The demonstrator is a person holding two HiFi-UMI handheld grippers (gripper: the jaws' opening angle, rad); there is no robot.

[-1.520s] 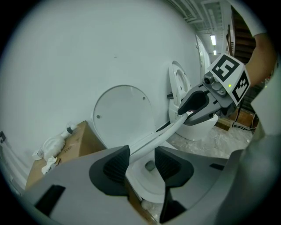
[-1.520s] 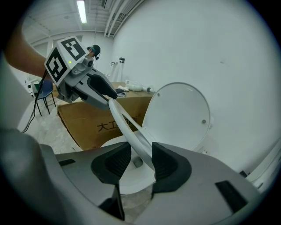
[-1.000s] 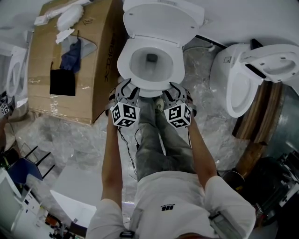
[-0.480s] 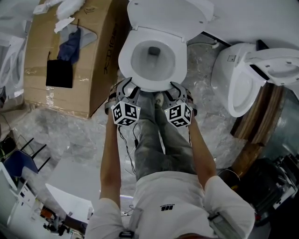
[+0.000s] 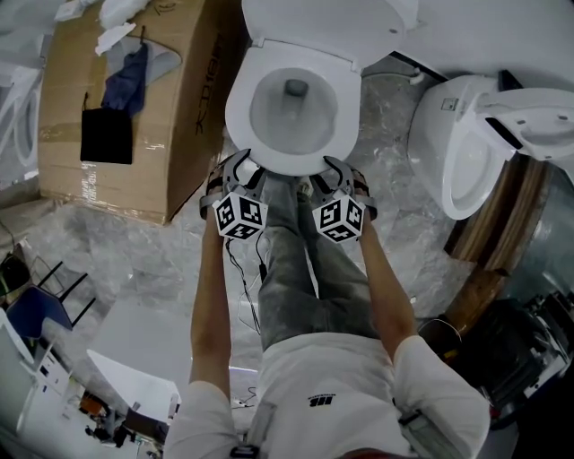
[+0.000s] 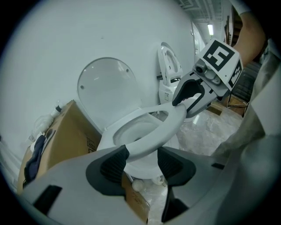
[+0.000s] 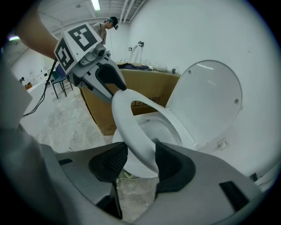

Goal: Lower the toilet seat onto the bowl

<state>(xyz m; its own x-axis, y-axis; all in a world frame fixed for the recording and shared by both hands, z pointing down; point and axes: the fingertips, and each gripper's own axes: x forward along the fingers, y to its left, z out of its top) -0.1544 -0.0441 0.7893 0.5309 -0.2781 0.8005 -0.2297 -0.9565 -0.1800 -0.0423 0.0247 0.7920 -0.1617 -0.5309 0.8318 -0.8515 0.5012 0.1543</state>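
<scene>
Toilet seat sits tilted low over the bowl, its front edge slightly raised, with the lid upright behind. The left gripper has the seat's front rim between its jaws, which have just been opening and no longer clamp it. The right gripper, beside it on the same rim, has likewise been opening and stands released around the seat.

Floor under crinkled clear plastic sheeting. Standing on it: toilet, cardboard box just left, second toilet right.
</scene>
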